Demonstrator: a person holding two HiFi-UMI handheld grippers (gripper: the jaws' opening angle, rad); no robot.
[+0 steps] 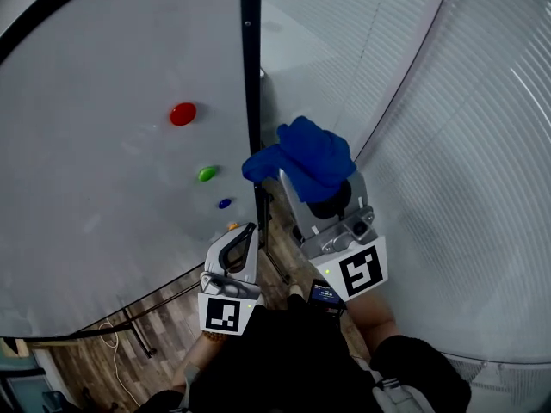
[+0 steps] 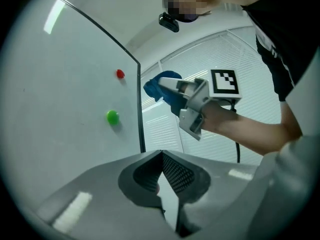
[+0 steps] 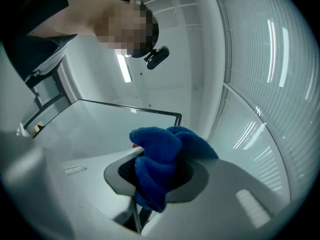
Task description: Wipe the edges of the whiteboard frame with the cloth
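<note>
1. Slatted blinds (image 1: 465, 144) fill the right side. At left stands the whiteboard (image 1: 103, 127), and its black frame (image 1: 250, 76) runs from far to near between them.
2. The right gripper (image 1: 317, 188) has its jaws clamped on the blue cloth (image 1: 306, 157). The cloth bunches out past the fingertips, and its left fold meets the frame's edge.
3. The left gripper (image 1: 250, 229) is nearer, just beside the frame, with its jaws pressed together and nothing between them.
4. A red magnet (image 1: 182, 114), a green magnet (image 1: 207, 174) and a blue magnet (image 1: 225, 203) sit on the board left of the cloth.

You're seeing 3 in a slant: red magnet (image 1: 182, 114) topmost, green magnet (image 1: 207, 174) below, blue magnet (image 1: 225, 203) lowest. Blinds (image 1: 469, 144) are filling your right side; a pale cord (image 1: 112, 339) is lying on the wooden floor (image 1: 176, 315).
</note>
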